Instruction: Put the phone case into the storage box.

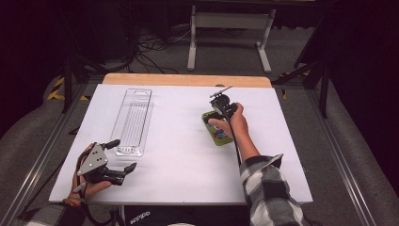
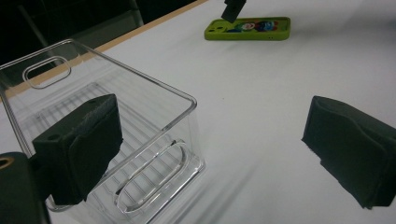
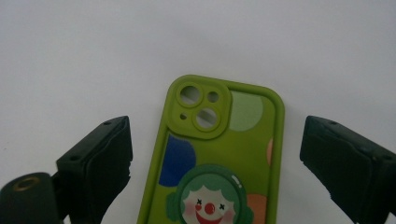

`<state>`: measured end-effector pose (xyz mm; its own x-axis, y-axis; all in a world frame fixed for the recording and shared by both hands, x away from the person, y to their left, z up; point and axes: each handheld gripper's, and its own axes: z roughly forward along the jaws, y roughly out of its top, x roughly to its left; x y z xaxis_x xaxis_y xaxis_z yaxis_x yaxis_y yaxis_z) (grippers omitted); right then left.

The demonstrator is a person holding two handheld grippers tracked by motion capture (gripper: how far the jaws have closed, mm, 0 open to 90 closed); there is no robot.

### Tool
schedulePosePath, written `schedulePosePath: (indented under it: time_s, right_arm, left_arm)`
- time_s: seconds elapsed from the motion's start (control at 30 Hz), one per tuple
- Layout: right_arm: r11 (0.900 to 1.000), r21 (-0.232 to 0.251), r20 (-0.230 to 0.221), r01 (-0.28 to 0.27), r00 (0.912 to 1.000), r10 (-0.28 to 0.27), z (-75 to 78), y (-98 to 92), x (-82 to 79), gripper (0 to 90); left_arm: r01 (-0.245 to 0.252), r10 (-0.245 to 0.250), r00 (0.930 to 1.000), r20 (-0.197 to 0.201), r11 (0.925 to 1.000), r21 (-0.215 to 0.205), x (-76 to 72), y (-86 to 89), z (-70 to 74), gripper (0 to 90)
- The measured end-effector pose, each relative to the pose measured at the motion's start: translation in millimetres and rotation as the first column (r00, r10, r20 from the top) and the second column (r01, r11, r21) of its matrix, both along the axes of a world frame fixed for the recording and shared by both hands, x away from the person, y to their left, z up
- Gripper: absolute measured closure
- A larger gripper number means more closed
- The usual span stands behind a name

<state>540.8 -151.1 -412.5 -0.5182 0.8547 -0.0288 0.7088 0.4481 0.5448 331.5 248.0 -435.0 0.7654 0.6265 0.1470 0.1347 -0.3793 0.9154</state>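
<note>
The green phone case (image 3: 219, 154) lies flat, back up, on the white table (image 1: 188, 160), right of centre, and the right gripper (image 1: 221, 104) hangs directly above it with its jaws wide apart and nothing between them. In the right gripper view the case runs lengthwise straight up the middle between the two black jaws, camera cut-out at the far end, so the case's long axis lies across the line on which the jaws would close; they flank its two long edges, each standing clear of the case. A straight drop and a squeeze would likely catch it across its narrow width. The left gripper (image 1: 120, 170) is held near the table's front-left corner, jaws also wide open and holding nothing, pointing past the near end of the clear plastic tray (image 1: 134, 117), which lies with its long side running away from the person. The case is well apart from that gripper, so the right hand (image 1: 235, 123) is the nearer by far.
</note>
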Motion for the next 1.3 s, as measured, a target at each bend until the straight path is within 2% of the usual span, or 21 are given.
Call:
schedulePosePath:
  time_s: [0.33, 0.4, 0.57, 0.9, 0.93, 0.97, 1.13, 1.17, 1.3]
  right_arm:
    - [0.998, -0.066, -0.059, 0.02, 0.998, -0.023, -14.1, 13.0, 16.5, 10.2]
    - [0.996, -0.085, -0.086, 0.033, 0.9955, -0.04, -18.4, 12.2, 20.7, 10.8]
    - [0.996, -0.073, -0.111, 0.042, 0.9926, -0.05, -24.0, 10.1, 26.5, 10.0]
    - [0.997, -0.052, -0.083, 0.061, 0.9944, -0.065, -23.5, 11.9, 26.2, 16.4]
    - [0.995, -0.073, -0.063, 0.064, 0.9957, -0.069, -21.7, 13.2, 24.4, 16.5]
    - [0.996, -0.07, -0.055, 0.062, 0.9964, -0.066, -20.4, 13.7, 23.2, 16.5]
    - [0.999, -0.022, -0.003, 0.047, 0.9989, -0.047, -7.9, 10.0, 11.1, 16.7]
    - [0.999, -0.006, 0.007, 0.048, 0.9988, -0.048, -5.2, 8.1, 8.0, 16.7]
    - [0.998, 0.036, 0.066, 0.049, 0.9965, -0.051, 8.2, -0.2, -7.4, 16.8]
  left_arm:
    - [0.004, -0.004, 1.0, -0.003, 1.0, 0.002, 0.5, -1.7, -1.2, 5.1]
    - [0.008, -0.008, 0.9999, -0.006, 1.0, 0.003, 0.8, -2.4, -1.8, 5.3]
    - [0.014, -0.014, 0.9998, -0.014, 0.9999, -0.002, 0.1, -3.2, -2.0, 5.4]
    - [0.026, -0.026, 0.9995, -0.018, 0.9996, 0.007, 0.9, -5.8, -2.5, 5.6]
    - [0.025, -0.025, 0.9995, -0.017, 0.9997, 0.008, 0.8, -6.1, -2.4, 5.7]
    - [0.023, -0.023, 0.9996, -0.016, 0.9997, 0.009, 0.7, -6.3, -2.2, 5.7]
    - [0.016, -0.016, 0.9998, -0.014, 0.9999, -0.006, -0.1, -5.4, -0.1, 6.0]
    - [0.009, -0.009, 0.9999, -0.01, 0.9998, -0.018, 0.2, -5.8, -0.3, 6.2]
    - [-0.001, 0.001, 0.9999, -0.01, 0.9998, -0.021, 0.3, -5.9, 1.7, 7.6]
